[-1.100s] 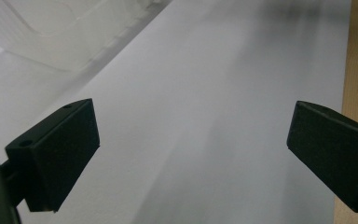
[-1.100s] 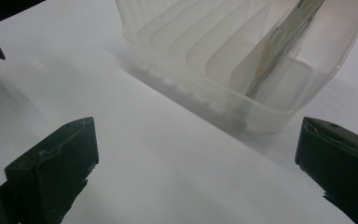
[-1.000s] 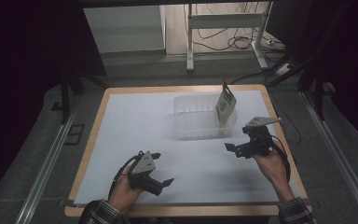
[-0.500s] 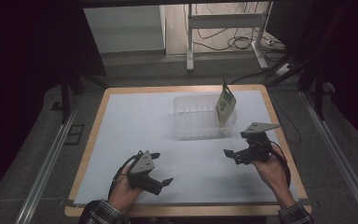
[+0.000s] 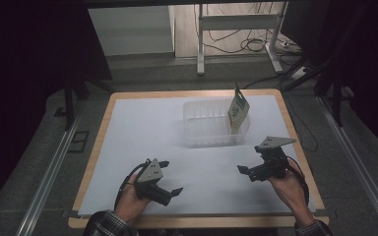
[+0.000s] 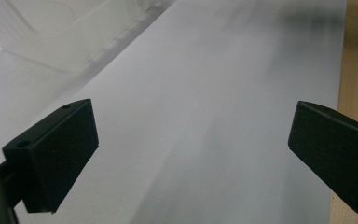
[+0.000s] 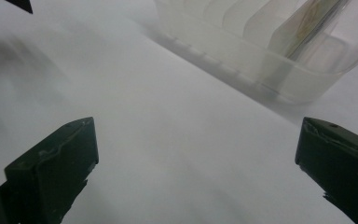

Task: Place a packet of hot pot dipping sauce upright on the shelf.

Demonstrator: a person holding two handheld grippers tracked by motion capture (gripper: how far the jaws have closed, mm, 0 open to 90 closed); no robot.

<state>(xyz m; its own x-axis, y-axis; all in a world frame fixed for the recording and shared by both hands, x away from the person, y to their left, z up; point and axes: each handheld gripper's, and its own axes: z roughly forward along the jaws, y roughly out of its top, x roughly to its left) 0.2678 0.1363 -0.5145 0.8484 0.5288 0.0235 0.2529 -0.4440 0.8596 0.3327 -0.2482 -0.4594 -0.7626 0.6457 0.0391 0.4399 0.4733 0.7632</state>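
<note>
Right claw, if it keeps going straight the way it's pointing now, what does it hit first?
Probably nothing soon: the right claw, open, points over bare white sheet. The clear plastic bin lies off to the side of that line, though depth is hard to judge.

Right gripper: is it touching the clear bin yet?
Apart. In the high view the right gripper sits nearer the person than the clear bin, white table surface between them; its jaws stand wide open and empty.

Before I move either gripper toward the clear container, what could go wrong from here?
1. The green-and-white packet stands tilted against the right end of the clear plastic ribbed container; a bump could topple it.
2. The container looks light, so the open right gripper may push it across the white sheet.
3. The open left gripper could snag that sheet.
</note>
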